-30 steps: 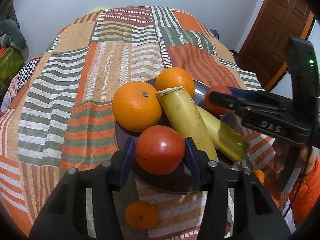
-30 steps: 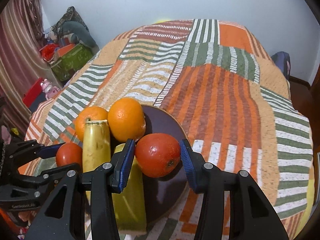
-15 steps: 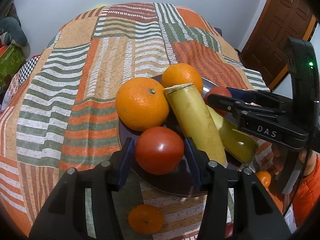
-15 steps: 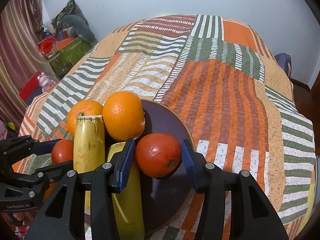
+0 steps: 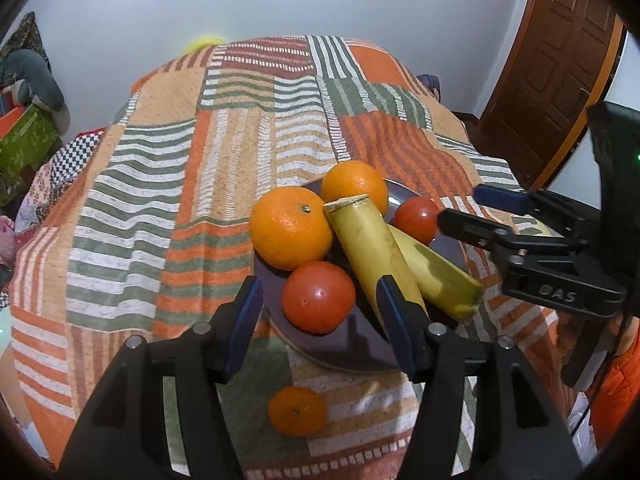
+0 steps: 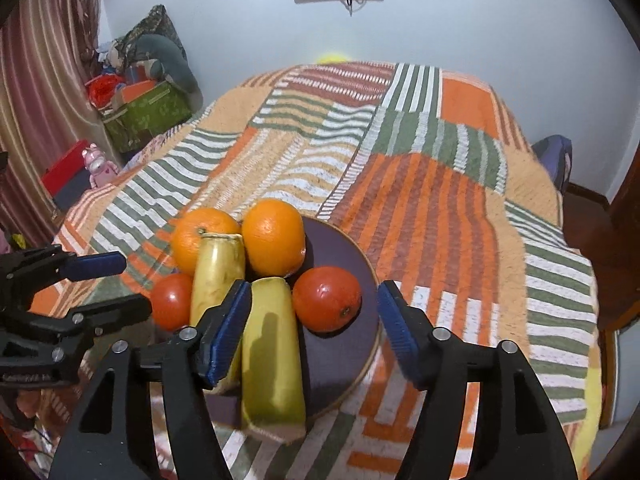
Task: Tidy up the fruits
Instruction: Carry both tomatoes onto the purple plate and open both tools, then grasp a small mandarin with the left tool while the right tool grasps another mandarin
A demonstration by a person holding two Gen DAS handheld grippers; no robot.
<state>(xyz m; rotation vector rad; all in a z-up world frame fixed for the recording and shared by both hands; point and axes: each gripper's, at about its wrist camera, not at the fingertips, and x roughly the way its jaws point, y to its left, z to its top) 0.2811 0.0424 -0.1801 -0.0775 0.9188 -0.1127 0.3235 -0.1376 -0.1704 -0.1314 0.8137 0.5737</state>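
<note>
Both grippers are over the dark plate [image 5: 340, 350] w/ the fruit on it, on the striped patchwork cloth [image 5: 168, 184]. Left gripper [image 5: 318, 312]: jaws opening, fingers spread apart, blue pads [image 5: 242, 320] clear of the red tomato [image 5: 319, 297] that sits between them on the plate's near edge, small gap each side, so nothing is pinched. Just past its fingertips a big orange [image 5: 291, 227] touches that tomato; the right finger overlaps a cut yellow banana piece [image 5: 372, 256] that lies diagonally away from it, w/ a 2nd banana piece [image 5: 440, 280] beside it to the right. Further off beyond the fingers, a 2nd orange [image 5: 354, 185] & a 2nd tomato [image 5: 416, 219]. Below the fingers, off the plate on the cloth, a small mandarin [image 5: 297, 410]. Right gripper [image 6: 314, 322]: jaws also opening, fingers wide, the other tomato [image 6: 327, 299] lies between the pads [image 6: 396, 332] w/ clear space either side, resting on the plate, not gripped. Its left pad sits in front of the banana pieces [image 6: 272, 356]; the 2 oranges [image 6: 274, 236] are just beyond the fingertips. Each gripper shows at the edge of the other's view, pointing in at the plate from opposite sides; an orange sleeve [image 5: 618, 396] is behind the right one
</note>
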